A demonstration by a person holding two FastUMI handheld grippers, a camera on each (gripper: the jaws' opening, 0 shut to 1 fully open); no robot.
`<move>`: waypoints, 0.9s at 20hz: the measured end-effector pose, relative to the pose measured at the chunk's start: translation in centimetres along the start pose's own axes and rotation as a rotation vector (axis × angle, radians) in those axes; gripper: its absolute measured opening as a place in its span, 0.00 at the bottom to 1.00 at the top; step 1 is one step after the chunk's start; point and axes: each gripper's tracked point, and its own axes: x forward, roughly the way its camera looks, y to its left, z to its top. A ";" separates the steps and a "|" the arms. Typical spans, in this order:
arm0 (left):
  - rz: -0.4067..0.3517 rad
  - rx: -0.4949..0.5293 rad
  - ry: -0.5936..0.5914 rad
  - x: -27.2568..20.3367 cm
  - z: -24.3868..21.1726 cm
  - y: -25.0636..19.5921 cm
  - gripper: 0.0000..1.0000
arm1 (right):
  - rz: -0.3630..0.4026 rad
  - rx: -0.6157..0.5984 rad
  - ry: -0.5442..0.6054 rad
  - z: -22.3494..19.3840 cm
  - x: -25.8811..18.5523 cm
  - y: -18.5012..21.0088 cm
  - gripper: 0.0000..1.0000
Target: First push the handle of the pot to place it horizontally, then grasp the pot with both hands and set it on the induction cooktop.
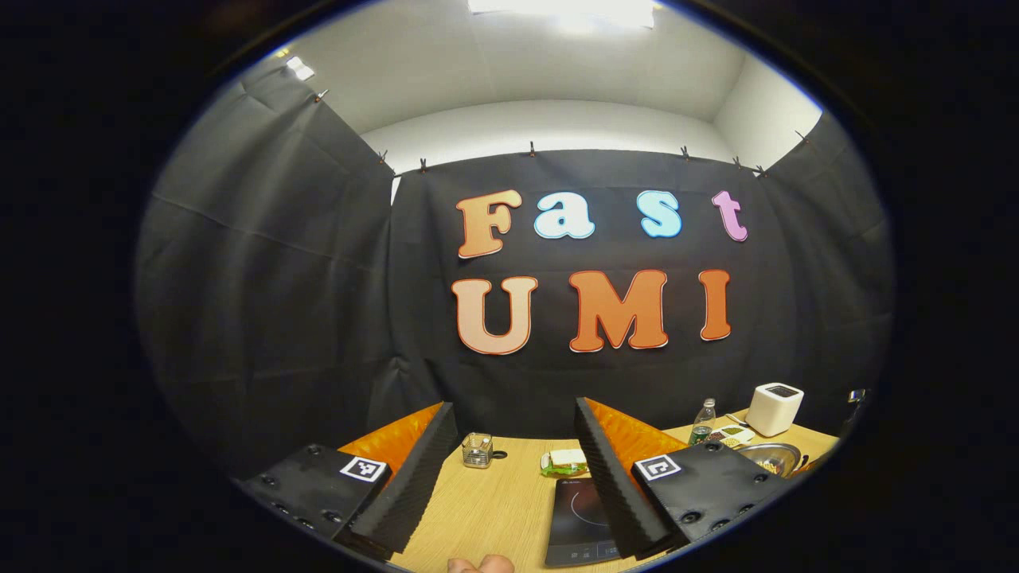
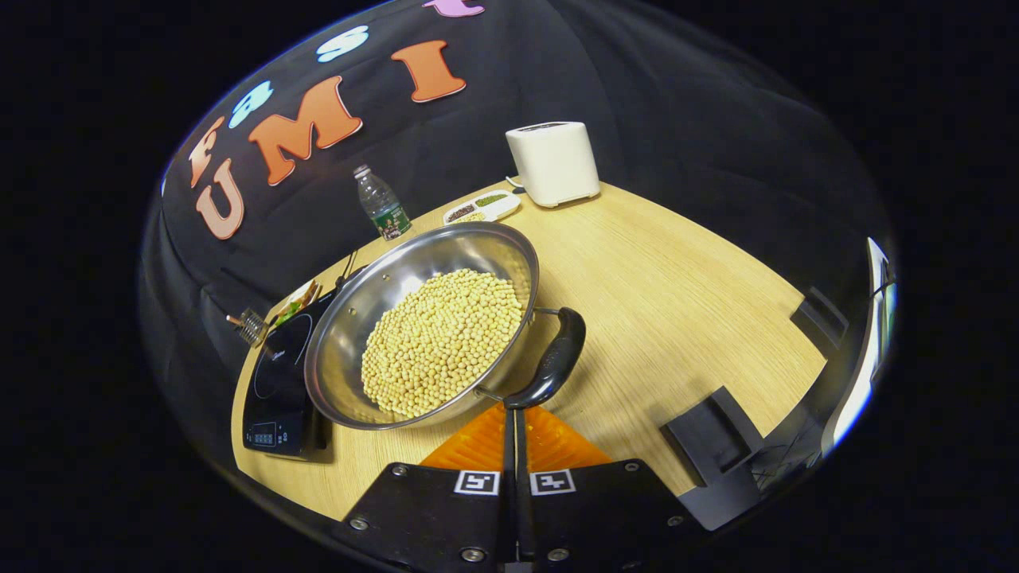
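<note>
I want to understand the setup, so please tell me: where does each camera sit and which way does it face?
Left gripper view: rides the left gripper, open, raised, facing the booth wall across the table.
Right gripper view: rides the right gripper, shut, tips at the pot's handle, looking down on the pot of soybeans.
Shared: induction cooktop, pot, toaster, bottle.

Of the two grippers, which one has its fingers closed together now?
The right gripper: in the right gripper view its fingers meet with no gap, tips by the pot handle. The left gripper differs, its fingers spread wide above the table.
</note>
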 end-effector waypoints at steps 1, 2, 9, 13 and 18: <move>0.001 0.000 0.000 0.1 0.0 0.0 0.99 | 0.001 0.013 0.001 0.2 0.2 -0.2 0.00; 0.002 0.000 0.001 0.0 0.0 0.0 0.99 | 0.000 0.025 0.001 0.4 0.3 -0.3 0.00; 0.008 0.001 0.002 0.7 -0.1 -0.1 0.99 | -0.028 0.055 -0.005 2.0 1.4 -1.7 0.00; 0.008 -0.003 0.002 1.2 -0.2 -0.2 0.99 | -0.044 0.067 -0.005 2.9 2.3 -2.2 0.00; 0.000 -0.008 0.009 2.0 -0.6 -0.5 0.99 | -0.074 0.081 -0.005 4.3 3.7 -2.7 0.00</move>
